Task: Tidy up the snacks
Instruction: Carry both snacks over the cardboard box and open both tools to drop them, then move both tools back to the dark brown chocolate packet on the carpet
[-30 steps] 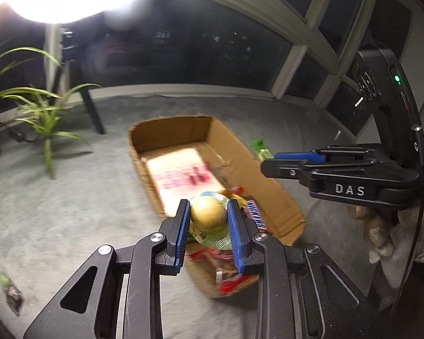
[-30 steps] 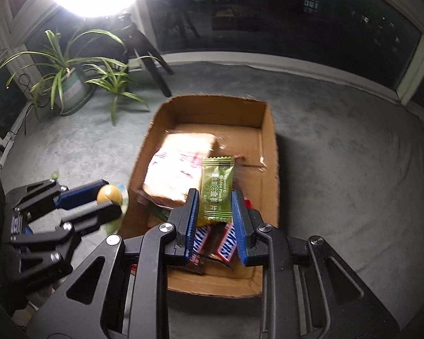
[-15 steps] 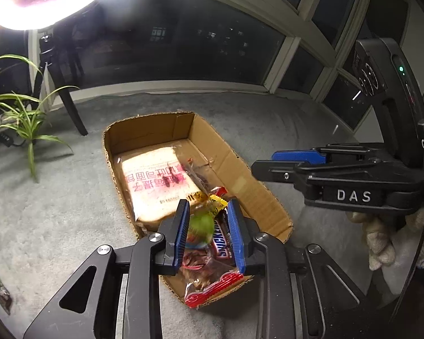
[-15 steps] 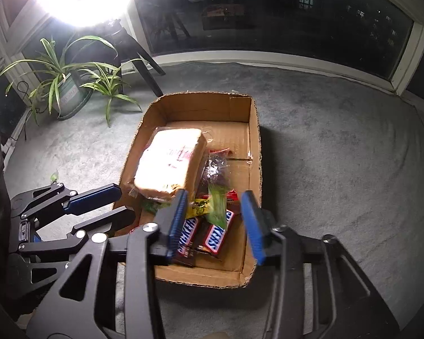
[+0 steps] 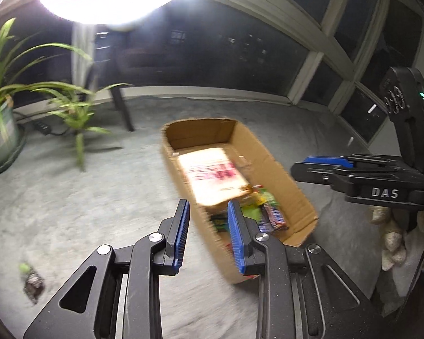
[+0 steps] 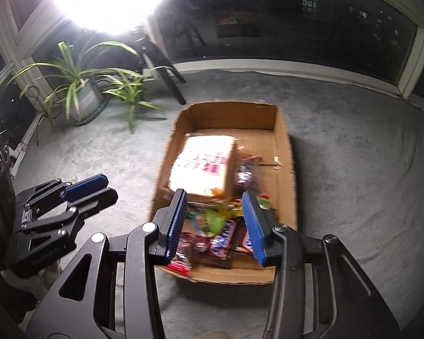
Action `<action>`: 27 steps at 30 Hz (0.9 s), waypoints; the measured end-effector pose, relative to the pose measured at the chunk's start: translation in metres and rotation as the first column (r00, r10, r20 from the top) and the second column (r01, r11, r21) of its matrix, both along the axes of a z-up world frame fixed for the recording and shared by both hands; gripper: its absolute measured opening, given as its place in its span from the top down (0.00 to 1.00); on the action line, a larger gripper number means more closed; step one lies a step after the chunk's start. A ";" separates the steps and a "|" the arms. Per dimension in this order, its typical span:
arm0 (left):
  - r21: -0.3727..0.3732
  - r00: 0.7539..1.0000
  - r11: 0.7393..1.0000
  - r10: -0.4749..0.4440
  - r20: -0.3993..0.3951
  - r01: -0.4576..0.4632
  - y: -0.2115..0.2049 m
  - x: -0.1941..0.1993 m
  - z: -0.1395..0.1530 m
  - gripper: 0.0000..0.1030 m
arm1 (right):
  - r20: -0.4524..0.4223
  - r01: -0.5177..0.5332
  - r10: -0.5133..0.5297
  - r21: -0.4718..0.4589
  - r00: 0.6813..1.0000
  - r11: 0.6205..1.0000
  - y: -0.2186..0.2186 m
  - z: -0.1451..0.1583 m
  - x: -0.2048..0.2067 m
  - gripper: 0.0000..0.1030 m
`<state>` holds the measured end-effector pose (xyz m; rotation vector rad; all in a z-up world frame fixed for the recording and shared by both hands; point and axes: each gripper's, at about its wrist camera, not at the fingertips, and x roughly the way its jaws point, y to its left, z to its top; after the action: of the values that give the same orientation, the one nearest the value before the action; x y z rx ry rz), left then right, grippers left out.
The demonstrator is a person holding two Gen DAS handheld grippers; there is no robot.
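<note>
Step in hand: release done, both loads dropped into open brown cardboard box [image 6: 282,152] on grey carpeted floor [image 6: 367,169]. Colourful wrapped snacks [image 6: 217,226] heaped at near end of box, beside large pale wrapped packet [image 6: 203,166].

Left gripper [image 5: 207,233]: narrow gap seen, nothing pinched. Right gripper [image 6: 216,224]: spread, empty, jaws just opened.

Against earlier frame: round yellow snack gone from left gripper, green sachet gone from right.

Next, judged: small dark wrapper [image 5: 32,281] on floor at near left to be fetched, left gripper to be opened wider.
</note>
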<state>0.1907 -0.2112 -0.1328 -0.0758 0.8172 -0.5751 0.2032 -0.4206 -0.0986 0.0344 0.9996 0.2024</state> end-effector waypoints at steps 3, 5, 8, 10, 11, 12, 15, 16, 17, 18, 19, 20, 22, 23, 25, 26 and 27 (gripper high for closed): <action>0.008 0.999 0.999 0.031 -0.005 -0.031 0.025 -0.002 -0.001 0.75 | 0.000 -0.028 0.028 0.003 1.000 1.000 0.020 0.001 -0.003 0.59; 0.011 0.998 0.998 0.057 -0.008 -0.057 0.046 -0.004 -0.002 0.75 | 0.000 -0.048 0.048 0.003 0.999 0.999 0.033 0.002 -0.004 0.59; 0.020 0.996 0.996 0.091 -0.014 -0.091 0.078 -0.008 -0.005 0.75 | 0.004 -0.076 0.076 0.004 0.997 0.997 0.053 0.003 -0.006 0.59; 0.029 0.994 0.993 0.112 -0.020 -0.111 0.099 -0.011 -0.008 0.75 | 0.004 -0.093 0.093 0.010 0.996 0.996 0.066 0.002 -0.008 0.59; 0.036 0.992 0.992 0.125 -0.027 -0.124 0.112 -0.013 -0.011 0.75 | 0.002 -0.099 0.099 0.012 0.995 0.995 0.071 0.001 -0.009 0.59; 0.051 0.988 0.988 0.151 -0.038 -0.149 0.129 -0.014 -0.016 0.75 | -0.001 -0.104 0.104 0.014 0.995 0.994 0.077 -0.002 -0.010 0.59; 0.070 0.975 0.977 0.205 -0.080 -0.200 0.165 -0.013 -0.030 0.75 | -0.023 -0.115 0.116 0.026 0.993 0.993 0.094 -0.011 -0.013 0.59; 0.071 0.969 0.973 0.226 -0.097 -0.220 0.179 -0.013 -0.036 0.75 | -0.032 -0.120 0.121 0.029 0.992 0.992 0.098 -0.015 -0.014 0.59; 0.071 0.964 0.970 0.240 -0.111 -0.233 0.189 -0.013 -0.041 0.75 | -0.045 -0.126 0.128 0.030 0.991 0.992 0.104 -0.021 -0.016 0.59; 0.069 0.962 0.969 0.245 -0.124 -0.238 0.196 -0.012 -0.044 0.75 | -0.057 -0.133 0.135 0.027 0.989 0.991 0.109 -0.026 -0.017 0.59; 0.066 0.958 0.968 0.250 -0.139 -0.243 0.204 -0.011 -0.049 0.75 | -0.067 -0.139 0.140 0.021 0.988 0.990 0.114 -0.030 -0.019 0.59; 0.064 0.957 0.968 0.249 -0.147 -0.242 0.208 -0.011 -0.052 0.75 | -0.076 -0.141 0.142 0.015 0.987 0.990 0.120 -0.035 -0.021 0.59; 0.063 0.957 0.970 0.240 -0.163 -0.233 0.215 -0.010 -0.059 0.75 | -0.091 -0.142 0.143 0.016 0.985 0.990 0.126 -0.041 -0.023 0.59; 0.061 0.957 0.972 0.235 -0.169 -0.228 0.216 -0.010 -0.062 0.75 | -0.099 -0.142 0.143 0.017 0.985 0.990 0.129 -0.045 -0.024 0.59; 0.061 0.958 0.975 0.222 -0.180 -0.215 0.216 -0.009 -0.068 0.75 | -0.108 -0.141 0.141 0.013 0.984 0.990 0.134 -0.048 -0.026 0.59; 0.064 0.959 0.976 0.217 -0.184 -0.209 0.216 -0.008 -0.071 0.75 | -0.110 -0.140 0.140 0.012 0.984 0.990 0.135 -0.049 -0.027 0.59; 0.065 0.959 0.977 0.213 -0.188 -0.204 0.215 -0.006 -0.074 0.75 | -0.113 -0.137 0.137 0.012 0.984 0.991 0.135 -0.050 -0.027 0.59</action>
<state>0.1843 0.0041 -0.2064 -0.1773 0.9979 -0.3527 0.1758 -0.2852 -0.1484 -0.0193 1.1161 0.3317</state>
